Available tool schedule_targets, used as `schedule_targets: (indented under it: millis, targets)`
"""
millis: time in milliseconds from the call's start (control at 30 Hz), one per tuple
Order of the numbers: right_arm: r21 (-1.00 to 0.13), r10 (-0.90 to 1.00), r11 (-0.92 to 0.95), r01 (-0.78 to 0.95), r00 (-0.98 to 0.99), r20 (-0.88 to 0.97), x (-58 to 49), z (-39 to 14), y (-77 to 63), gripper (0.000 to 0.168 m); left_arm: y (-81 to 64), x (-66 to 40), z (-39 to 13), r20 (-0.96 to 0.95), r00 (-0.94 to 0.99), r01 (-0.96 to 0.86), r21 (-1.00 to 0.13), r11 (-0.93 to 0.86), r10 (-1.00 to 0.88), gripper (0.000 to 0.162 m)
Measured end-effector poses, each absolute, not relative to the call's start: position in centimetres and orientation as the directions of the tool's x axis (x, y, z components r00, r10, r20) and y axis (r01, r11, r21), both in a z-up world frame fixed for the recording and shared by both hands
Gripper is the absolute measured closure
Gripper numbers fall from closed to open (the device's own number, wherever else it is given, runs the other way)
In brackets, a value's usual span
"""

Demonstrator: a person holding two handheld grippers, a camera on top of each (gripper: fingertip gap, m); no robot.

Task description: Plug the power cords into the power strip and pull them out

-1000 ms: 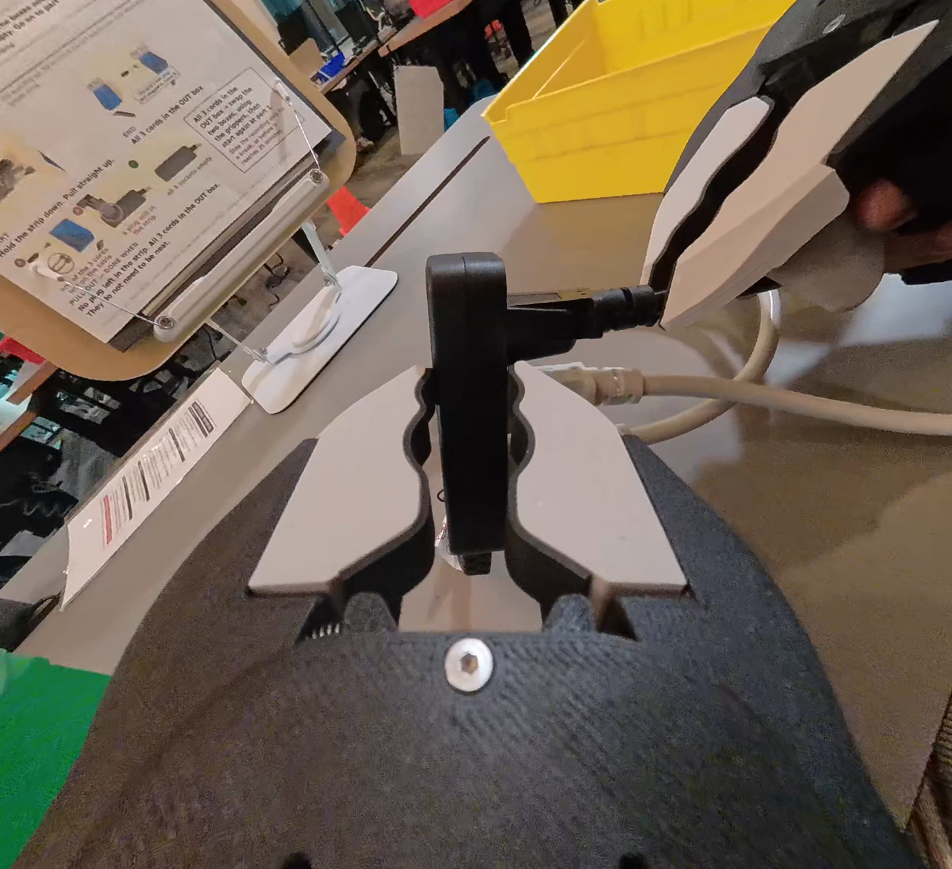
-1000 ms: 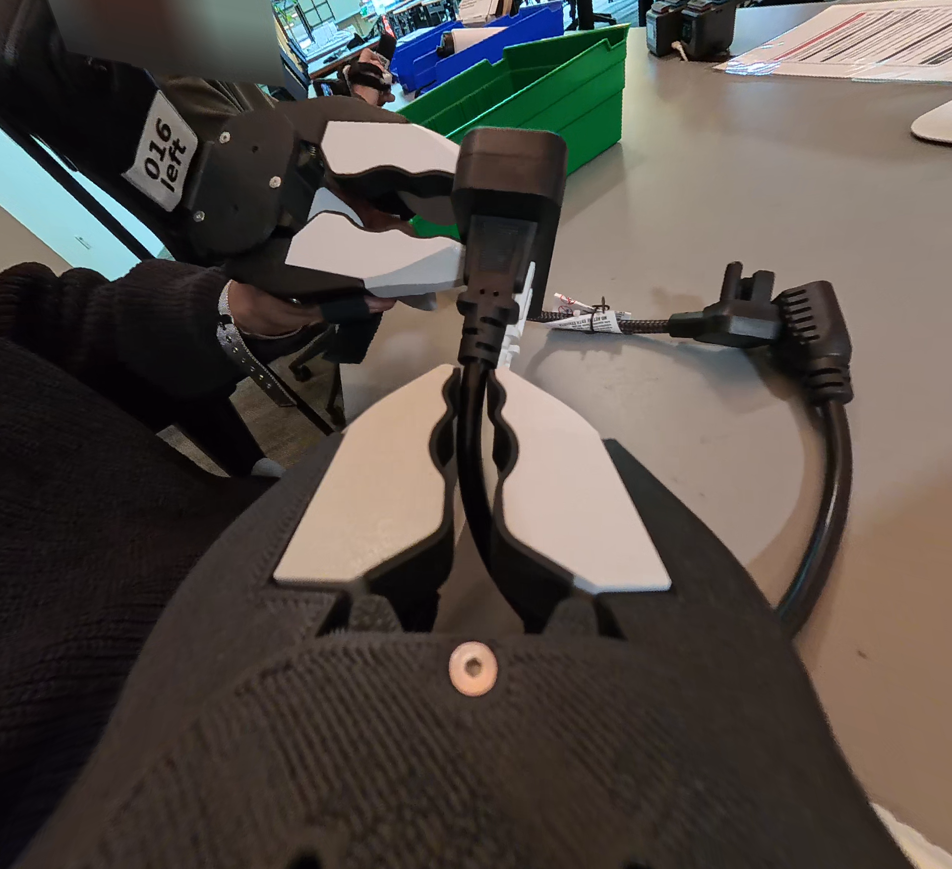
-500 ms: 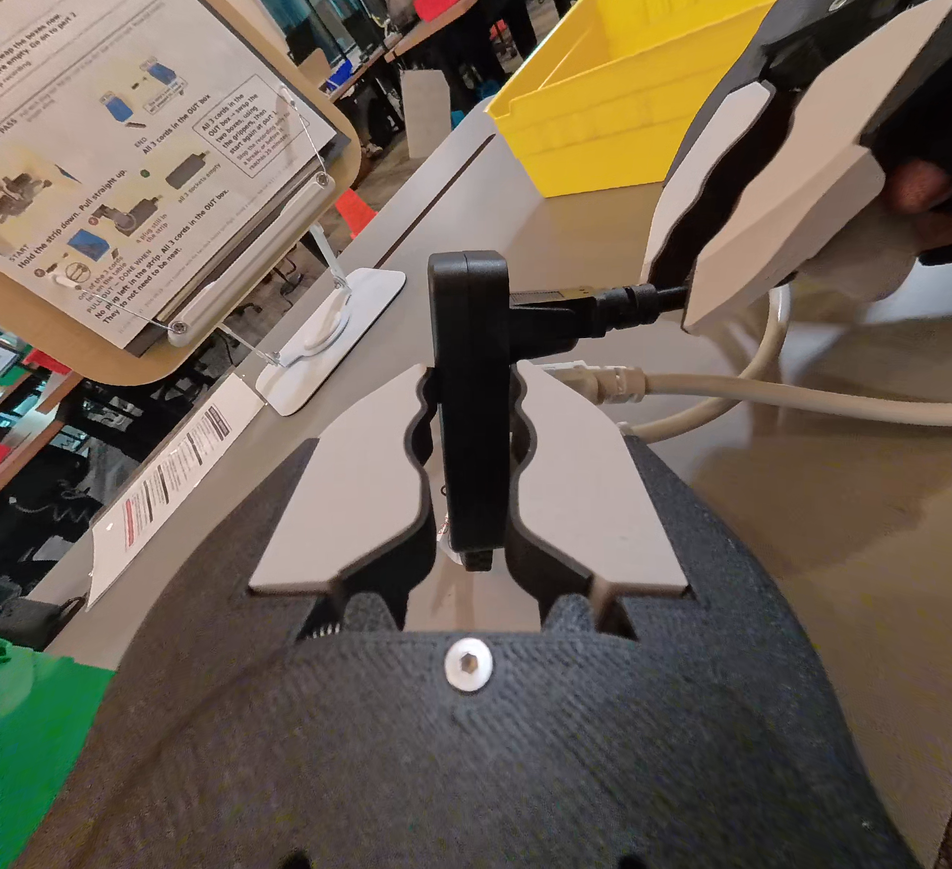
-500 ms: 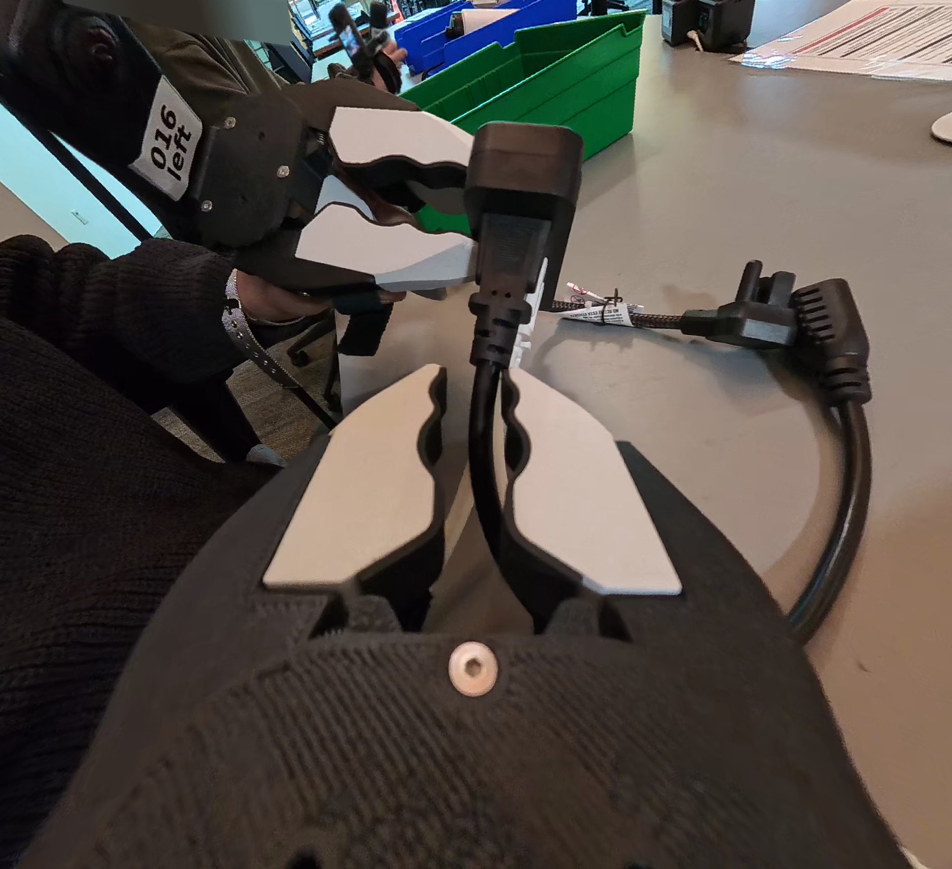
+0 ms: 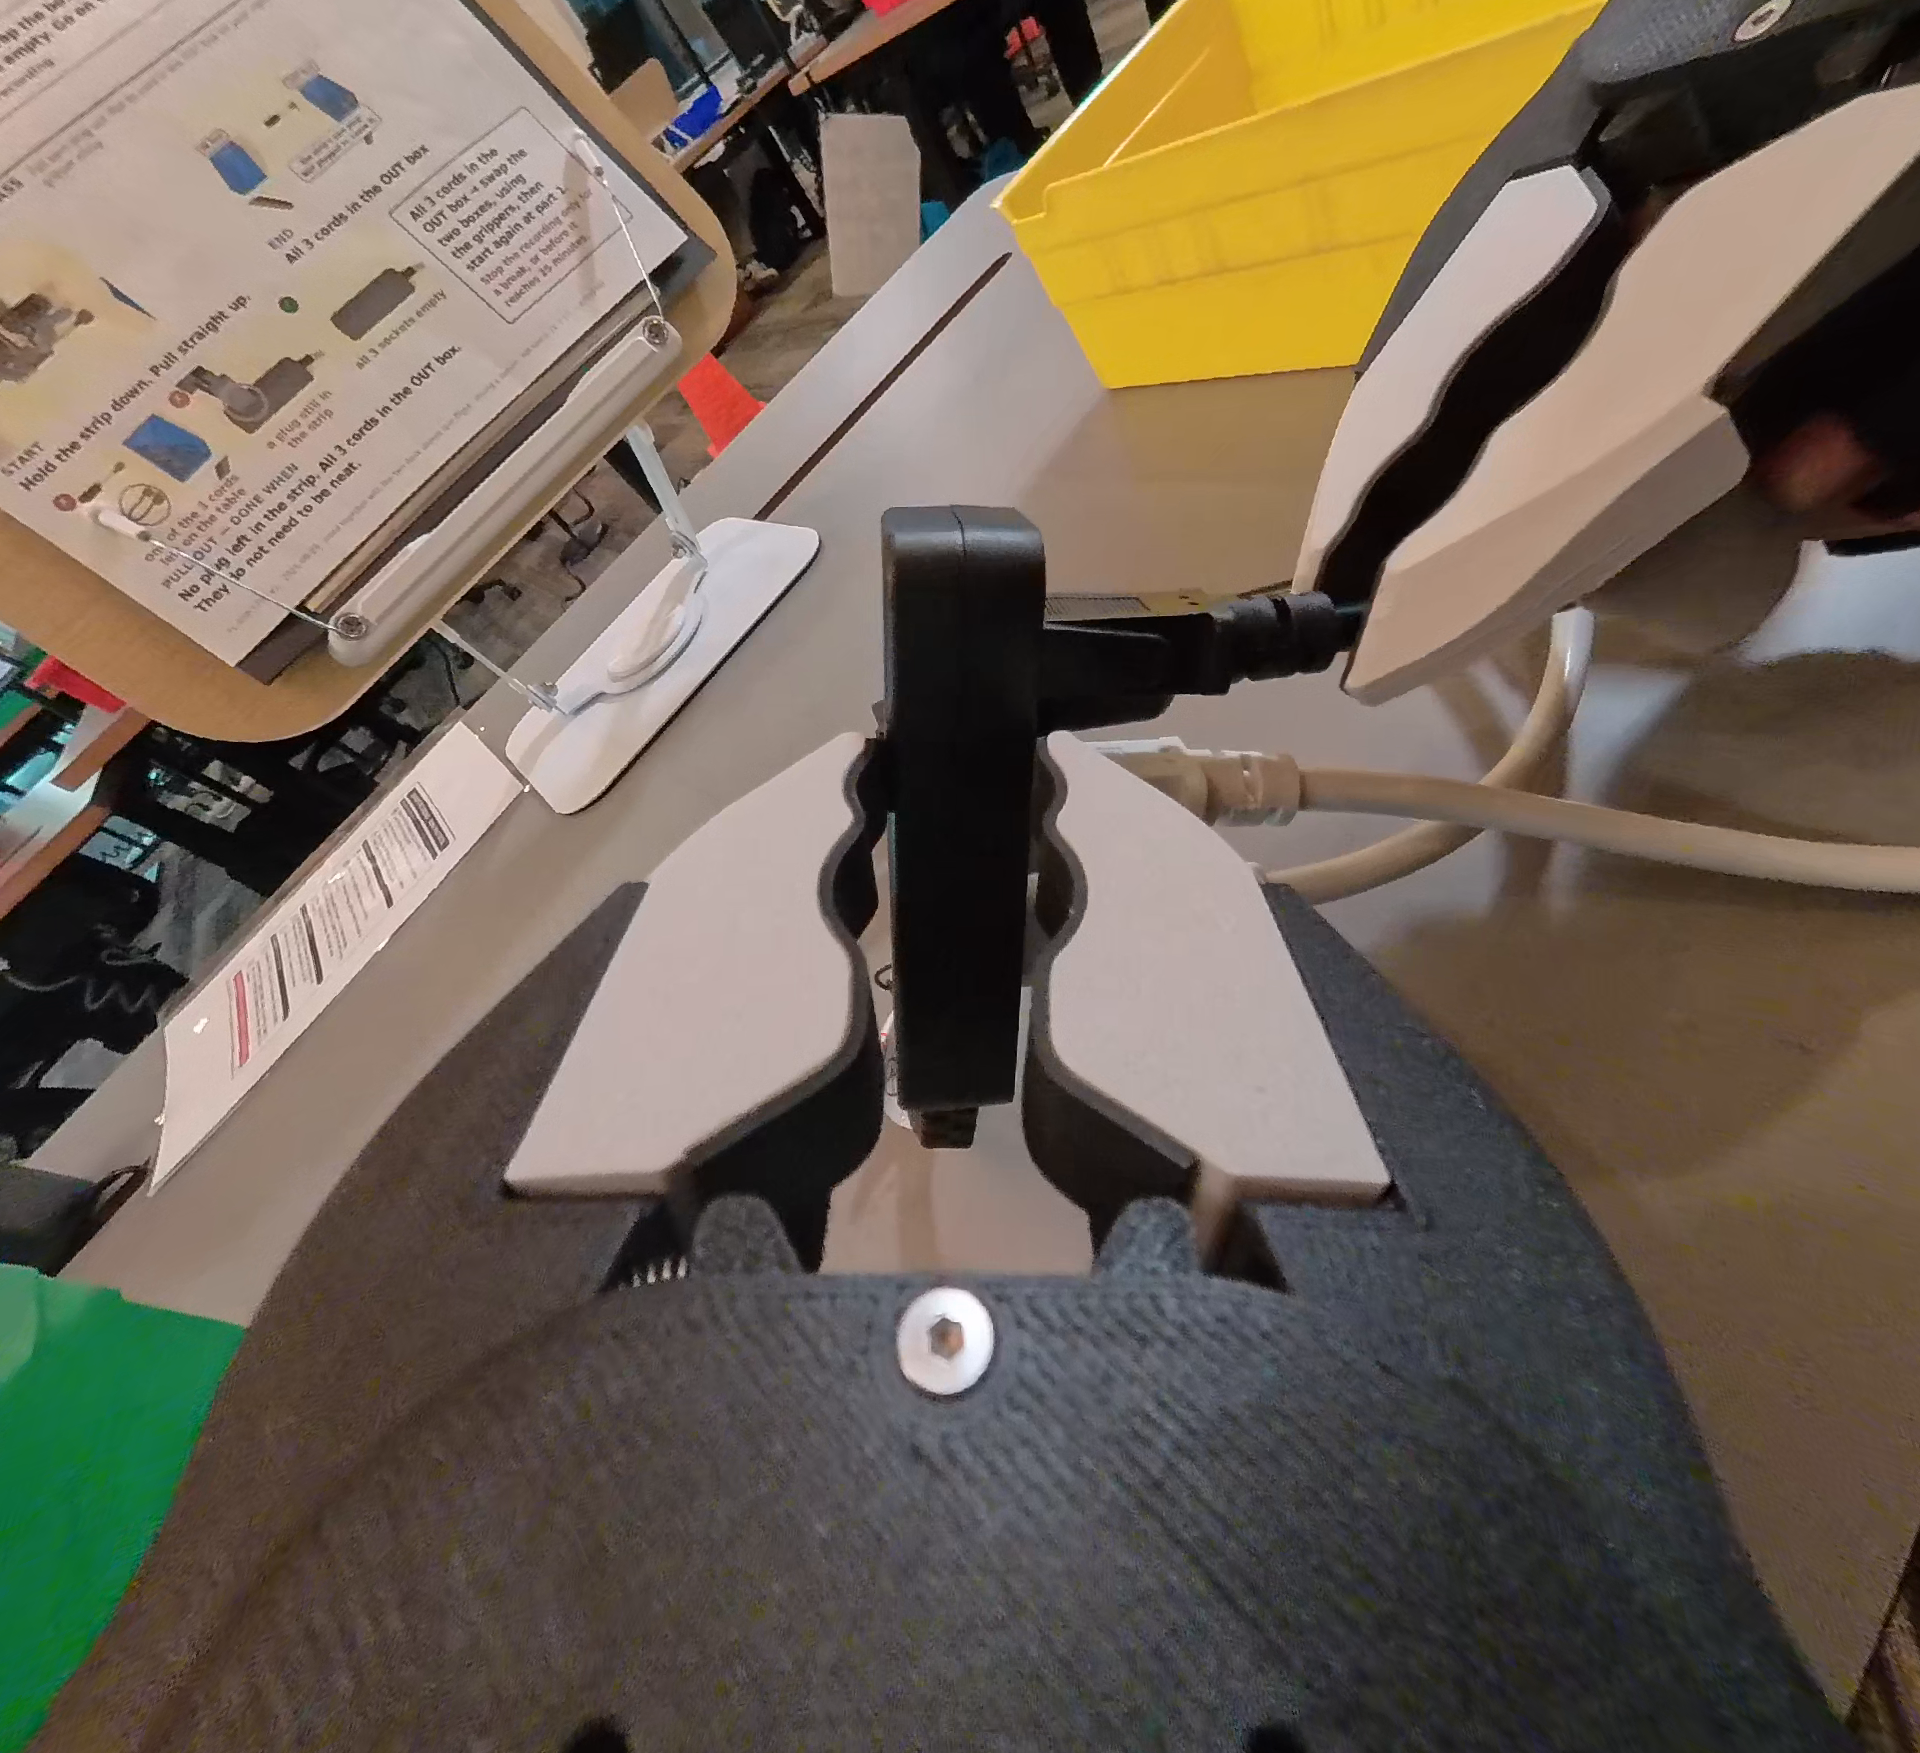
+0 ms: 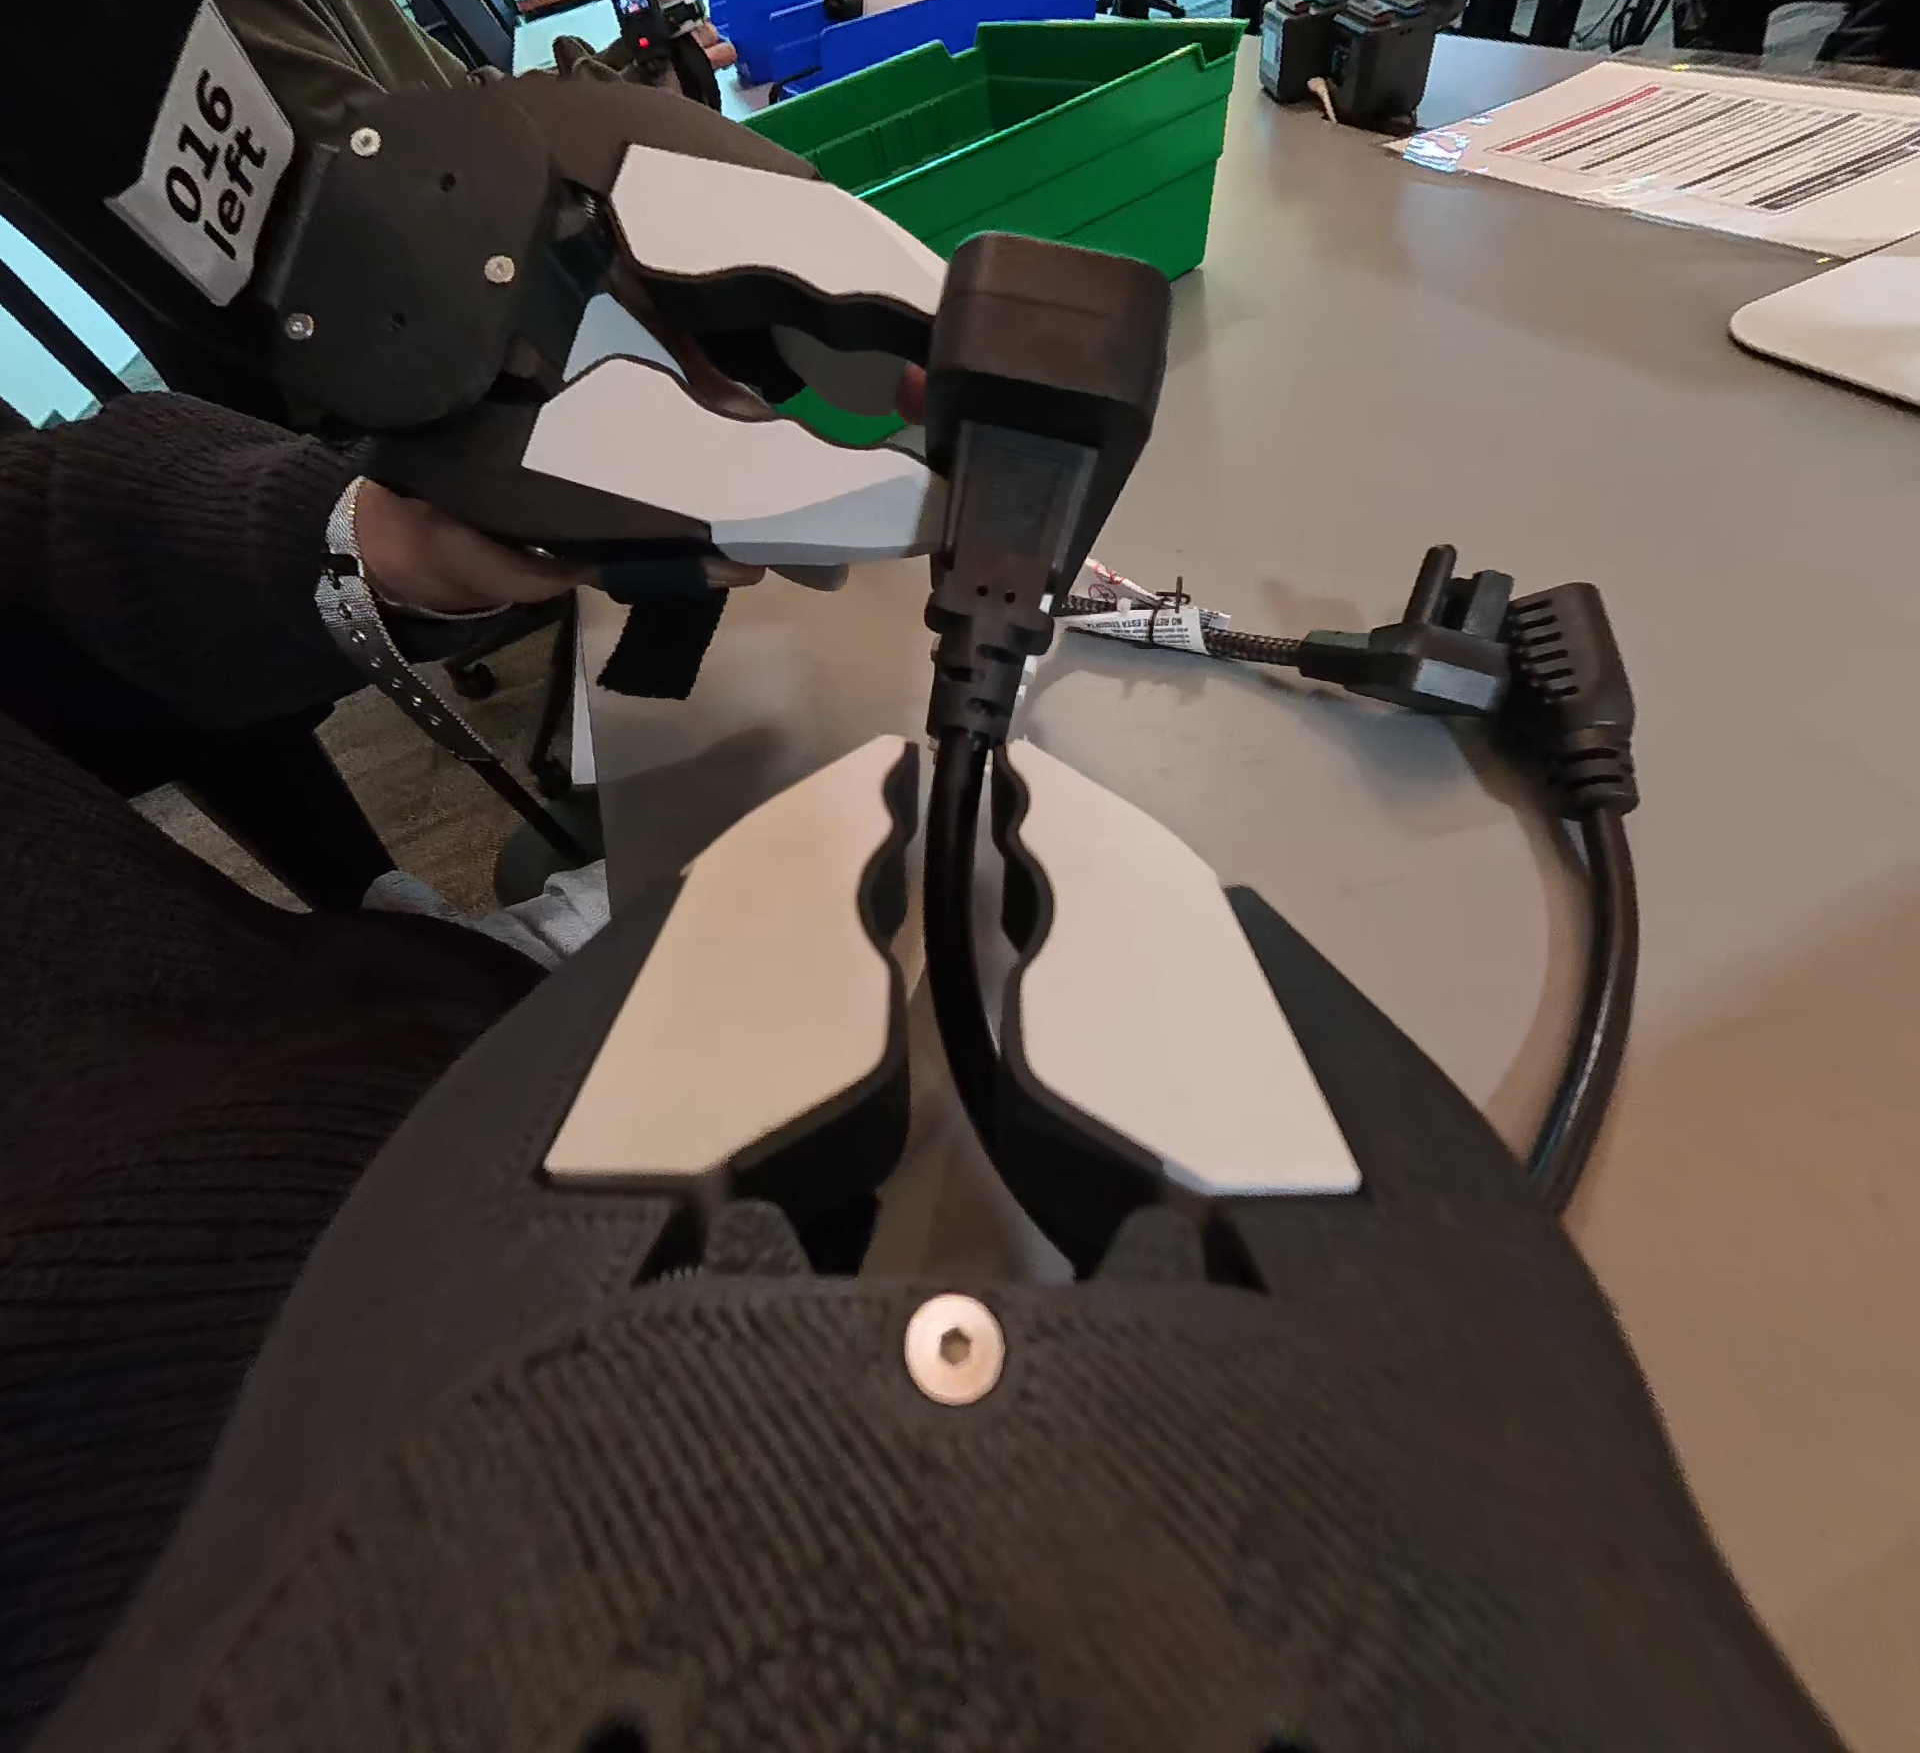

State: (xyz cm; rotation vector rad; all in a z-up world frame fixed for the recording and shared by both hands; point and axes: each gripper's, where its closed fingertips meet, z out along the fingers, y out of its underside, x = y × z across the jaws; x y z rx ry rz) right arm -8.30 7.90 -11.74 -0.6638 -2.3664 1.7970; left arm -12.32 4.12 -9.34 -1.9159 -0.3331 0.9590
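Grey table (image 6: 1455, 373), green bin (image 6: 1039, 134), yellow bin (image 5: 1299, 249), workshop benches behind

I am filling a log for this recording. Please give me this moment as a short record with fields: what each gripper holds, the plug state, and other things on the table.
left gripper: shut on the black power strip, held upright
right gripper: fingers around the black cord, just behind its plug
black plug: seated in the strip
white cord: also plugged in
loose black plug: lying on the table
bins: yellow bin, green bin
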Motion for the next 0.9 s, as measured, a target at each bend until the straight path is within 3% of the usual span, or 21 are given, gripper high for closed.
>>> schedule_targets:
  millis: [200,267,433,567,733,900]
  targets:
    - [-0.932,0.418,0.228,0.28,-0.893,-0.166,-8.6,-12.0,8.1,0.157,4.1,-12.3,-9.5,-0.506,0.647,-0.157,-0.82,-0.55,0.57,0.137]
    - [-0.94,0.455,0.22,0.26,-0.88,-0.137,-9.3,-11.7,8.4,0.13,4.2,-12.2,-9.6,-0.506,0.648,-0.153,-0.819,-0.553,0.569,0.137]
    - [-0.924,0.39,0.247,0.292,-0.903,-0.181,-8.2,-12.5,7.5,0.138,4.6,-12.0,-9.8,-0.513,0.647,-0.155,-0.813,-0.562,0.563,0.137]
    - [-0.921,0.407,0.302,0.245,-0.907,-0.108,-8.5,-13.0,7.4,0.151,4.8,-11.8,-9.9,-0.519,0.652,-0.165,-0.809,-0.565,0.553,0.137]
    - [-0.917,0.357,0.315,0.246,-0.926,-0.126,-8.3,-13.2,7.5,0.152,4.9,-11.6,-9.9,-0.516,0.669,-0.178,-0.811,-0.558,0.536,0.136]
    - [-0.897,0.376,0.253,0.362,-0.891,-0.253,-8.3,-13.2,7.3,0.153,4.8,-11.8,-10.1,-0.475,0.688,-0.156,-0.835,-0.527,0.549,0.136]
